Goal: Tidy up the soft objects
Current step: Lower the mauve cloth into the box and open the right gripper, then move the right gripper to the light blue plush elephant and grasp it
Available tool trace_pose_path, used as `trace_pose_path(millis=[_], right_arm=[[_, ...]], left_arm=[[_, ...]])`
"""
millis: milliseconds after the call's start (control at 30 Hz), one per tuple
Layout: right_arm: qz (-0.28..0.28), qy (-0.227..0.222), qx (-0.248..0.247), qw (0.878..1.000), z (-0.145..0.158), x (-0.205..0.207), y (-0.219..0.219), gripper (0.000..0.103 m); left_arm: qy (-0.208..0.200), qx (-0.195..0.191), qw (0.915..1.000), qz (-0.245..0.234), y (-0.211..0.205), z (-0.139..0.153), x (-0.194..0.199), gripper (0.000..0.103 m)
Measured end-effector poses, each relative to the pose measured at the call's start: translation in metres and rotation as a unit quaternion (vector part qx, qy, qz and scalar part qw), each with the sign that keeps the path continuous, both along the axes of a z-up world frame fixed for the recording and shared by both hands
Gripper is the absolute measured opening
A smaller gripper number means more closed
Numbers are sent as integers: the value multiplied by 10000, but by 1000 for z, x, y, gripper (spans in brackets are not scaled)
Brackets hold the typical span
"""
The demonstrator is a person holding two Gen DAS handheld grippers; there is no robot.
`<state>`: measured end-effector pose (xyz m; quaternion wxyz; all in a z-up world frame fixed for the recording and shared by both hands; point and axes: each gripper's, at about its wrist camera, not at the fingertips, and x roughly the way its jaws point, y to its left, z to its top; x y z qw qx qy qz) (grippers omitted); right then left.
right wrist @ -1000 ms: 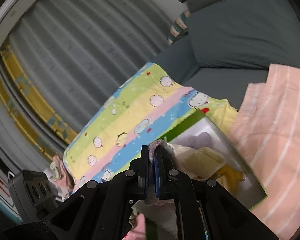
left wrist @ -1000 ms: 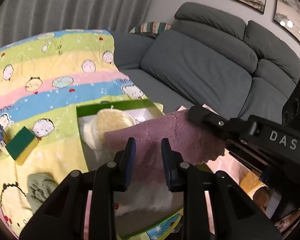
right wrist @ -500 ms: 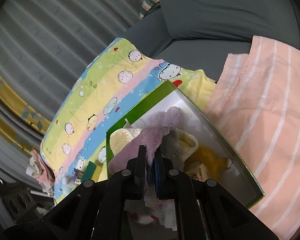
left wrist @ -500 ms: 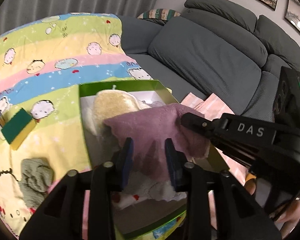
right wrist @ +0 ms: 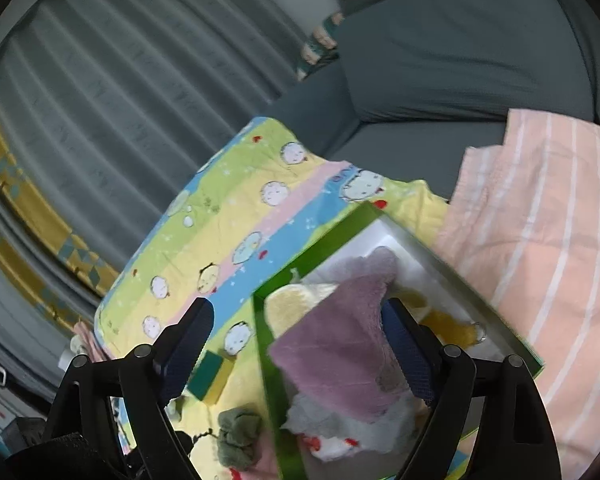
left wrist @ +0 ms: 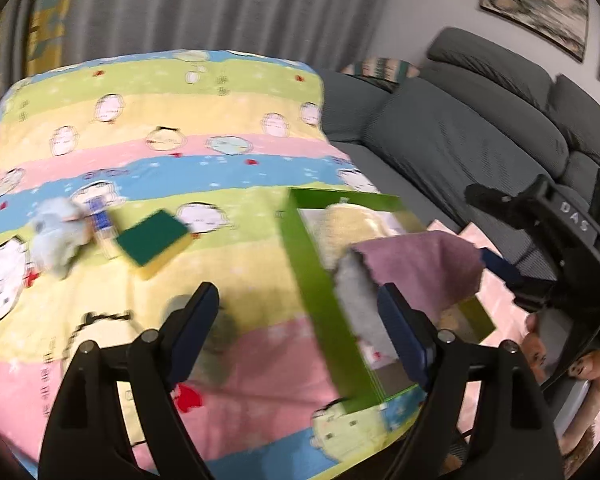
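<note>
On the far right edge of the striped cartoon blanket [left wrist: 204, 172] sits a green box [right wrist: 268, 364], already stuffed with soft things, and a purple cloth [right wrist: 336, 340] lies draped over its contents, above a cream-yellow pad [right wrist: 288, 304] and a white cloth with red marks [right wrist: 336, 436]. Both claws have just been opening. The right claw [right wrist: 300, 348] stands wide with the purple cloth between its fingers; the cloth touches the inner face of the right finger [right wrist: 404, 344], but the left one is clear of it, so the cloth is not pinched. The left claw [left wrist: 300, 332] is also wide and holds nothing; it hangs over the blanket and the box's near green wall, with the cloth [left wrist: 416, 268] beyond its right finger. Out on the blanket, left of the box, a green and yellow sponge [left wrist: 154, 238] lies flat; a pale blue fluffy thing [left wrist: 58, 234] lies near it toward the left edge, blurred. A grey-green bundle [right wrist: 240, 436] rests just beside the box near the blanket's front edge. A peach striped fabric [right wrist: 548, 264] lies to the right of the box, against a grey sofa [left wrist: 452, 140]
</note>
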<state>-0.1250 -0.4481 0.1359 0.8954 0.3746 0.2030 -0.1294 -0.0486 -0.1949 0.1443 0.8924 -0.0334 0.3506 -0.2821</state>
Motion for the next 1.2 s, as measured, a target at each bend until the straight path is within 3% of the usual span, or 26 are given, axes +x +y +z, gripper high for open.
trace_pose_path(millis=[167,233,533,767,967,1100,1200], right_arm=[[295,51,-576,9979,17,10,39,88],[393,136,-929,9948,22,16,62,95],[1504,247,-1703,9735,20,52,161,95],[2457,678,-1639,9530,-15,95,229,95],[3118,1259,-1103,9353,-47,149,279,95],[3230,1629,-861,9283,-59,189,305,95],[3122,1802,-901,9284,-64,217,320,95]], left_arm=[[-131,-40,9958,903,55,-2,-1,91],[-122,5,9922,1240,74,-5,2,91],[348,368,9651,2569,172,-52,24,91],[861,507,9409,3236,233,-82,39,91],[1162,389,9316,3423,263,-88,42,91],[1242,662,9287,3432,273,-91,45,91],[1338,613,9262,3472,281,-94,46,91]])
